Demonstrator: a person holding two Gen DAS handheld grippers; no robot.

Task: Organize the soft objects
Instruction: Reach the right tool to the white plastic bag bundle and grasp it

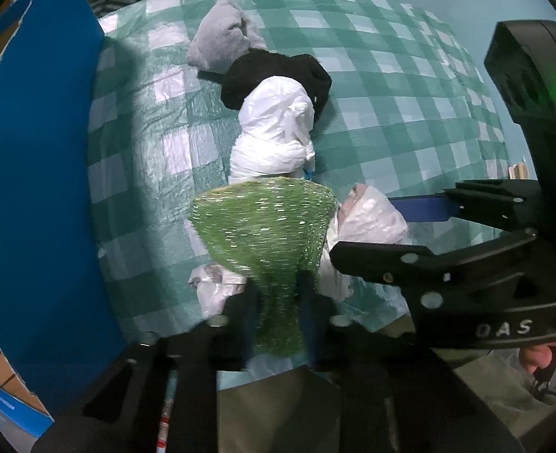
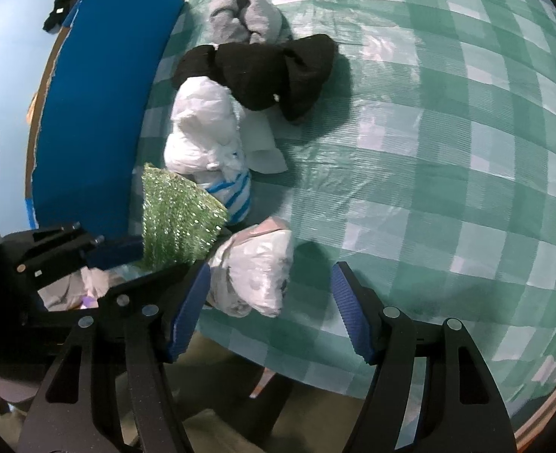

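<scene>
Beside blue box: left gripper fingers pinched tight on green sparkly cloth, ready for moving; right gripper half-open around white plastic bundle, not yet gripping.

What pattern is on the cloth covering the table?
A teal-green and white checked plastic tablecloth, a gingham-like check; it shows best in the right wrist view.

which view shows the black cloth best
The right wrist view: the black cloth lies fully exposed, both lobes visible. In the left wrist view it is smaller and farther off, with the white plastic bundle covering its near side.
</scene>
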